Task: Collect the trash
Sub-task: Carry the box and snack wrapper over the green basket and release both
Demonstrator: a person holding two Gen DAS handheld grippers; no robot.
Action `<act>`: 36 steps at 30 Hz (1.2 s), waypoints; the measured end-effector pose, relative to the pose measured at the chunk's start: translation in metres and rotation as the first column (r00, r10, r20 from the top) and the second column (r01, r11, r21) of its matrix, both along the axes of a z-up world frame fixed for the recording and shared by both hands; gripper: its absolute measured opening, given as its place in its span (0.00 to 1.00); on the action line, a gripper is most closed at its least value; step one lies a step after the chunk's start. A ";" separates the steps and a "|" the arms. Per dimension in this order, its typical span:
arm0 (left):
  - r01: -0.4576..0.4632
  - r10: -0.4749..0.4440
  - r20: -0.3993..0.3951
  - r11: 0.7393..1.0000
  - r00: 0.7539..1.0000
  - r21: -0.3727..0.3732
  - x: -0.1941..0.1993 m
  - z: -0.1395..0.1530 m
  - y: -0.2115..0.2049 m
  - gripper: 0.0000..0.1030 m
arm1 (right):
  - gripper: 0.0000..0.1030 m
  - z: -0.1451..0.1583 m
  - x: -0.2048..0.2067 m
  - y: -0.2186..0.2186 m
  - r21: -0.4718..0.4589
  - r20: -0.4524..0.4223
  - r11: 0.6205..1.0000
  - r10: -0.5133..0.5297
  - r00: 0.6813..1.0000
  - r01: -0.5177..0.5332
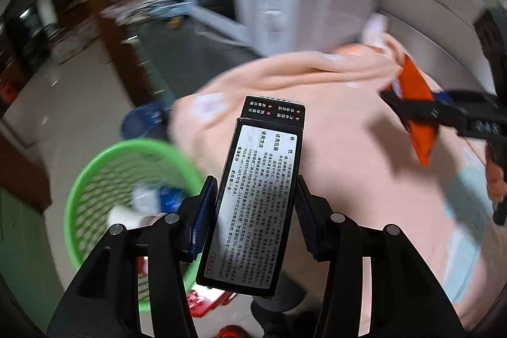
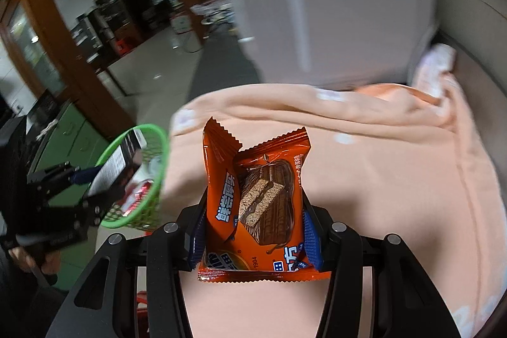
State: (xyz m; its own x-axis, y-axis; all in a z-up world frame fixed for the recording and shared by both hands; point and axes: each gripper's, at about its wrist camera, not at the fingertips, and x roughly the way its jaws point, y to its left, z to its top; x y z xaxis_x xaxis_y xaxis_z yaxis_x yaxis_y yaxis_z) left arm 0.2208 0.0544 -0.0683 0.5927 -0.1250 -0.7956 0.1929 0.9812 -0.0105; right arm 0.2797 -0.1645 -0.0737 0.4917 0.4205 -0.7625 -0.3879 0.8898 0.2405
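My left tool clamps a stiff, light black box by its long sides beside the green basket, while my right tool pinches a crinkly, slippery orange wrapper above the peach blanket.

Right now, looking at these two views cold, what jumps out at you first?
The orange snack wrapper pinched in the right gripper fills the middle of the right wrist view, above the peach blanket. The left gripper clamps a black box with white printed text. The green basket, already holding trash, sits low at the left.
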 end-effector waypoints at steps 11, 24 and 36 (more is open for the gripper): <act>-0.304 0.306 -0.041 0.952 0.951 0.039 0.002 -0.012 0.126 0.47 | 0.47 -0.010 0.007 0.135 0.075 -0.032 0.975 0.213 0.976 -0.210; -0.450 0.452 -0.077 0.892 0.889 0.046 -0.002 -0.026 0.182 0.49 | 0.62 -0.044 0.022 0.229 0.124 -0.076 0.954 0.285 0.956 -0.275; -0.465 0.466 -0.027 0.885 0.884 0.024 -0.021 -0.008 0.174 0.69 | 0.76 -0.027 0.005 0.214 0.089 -0.020 0.960 0.270 0.963 -0.267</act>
